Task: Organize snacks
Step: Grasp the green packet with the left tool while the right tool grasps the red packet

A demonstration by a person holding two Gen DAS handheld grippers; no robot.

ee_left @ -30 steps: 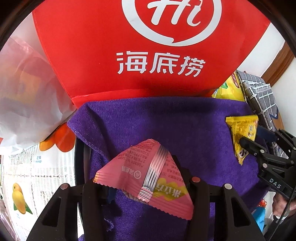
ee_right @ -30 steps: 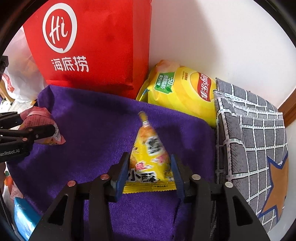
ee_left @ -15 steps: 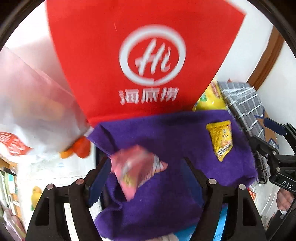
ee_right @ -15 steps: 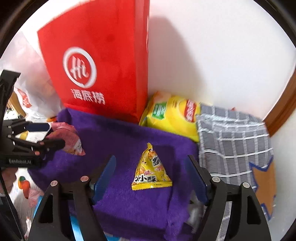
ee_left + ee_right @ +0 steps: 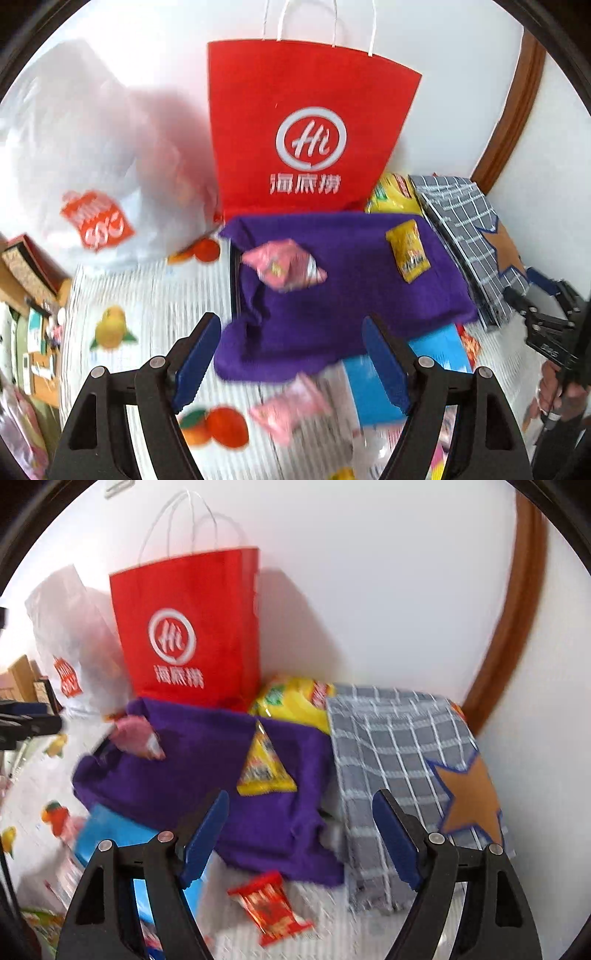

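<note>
A pink snack packet [image 5: 282, 267] [image 5: 137, 736] lies on the left of a purple towel [image 5: 343, 306] [image 5: 207, 760], and a yellow triangular packet [image 5: 408, 249] [image 5: 264, 766] lies on its right. My left gripper [image 5: 291, 358] is open and empty, pulled back above the towel's near edge. My right gripper [image 5: 301, 829] is open and empty too, back from the yellow packet. Loose on the tablecloth lie another pink packet [image 5: 291, 410], a red packet [image 5: 271, 904] and a blue box [image 5: 373, 384] [image 5: 118, 840].
A red paper bag [image 5: 306, 129] [image 5: 188, 627] stands against the wall behind the towel. A white plastic bag [image 5: 85, 155] sits to its left. A yellow chip bag [image 5: 295, 701] and a grey checked cloth [image 5: 399, 760] with an orange star lie to the right.
Both grippers let go of their packets, opened wide and drew back and up. The pink and yellow packets now lie on the purple towel.
</note>
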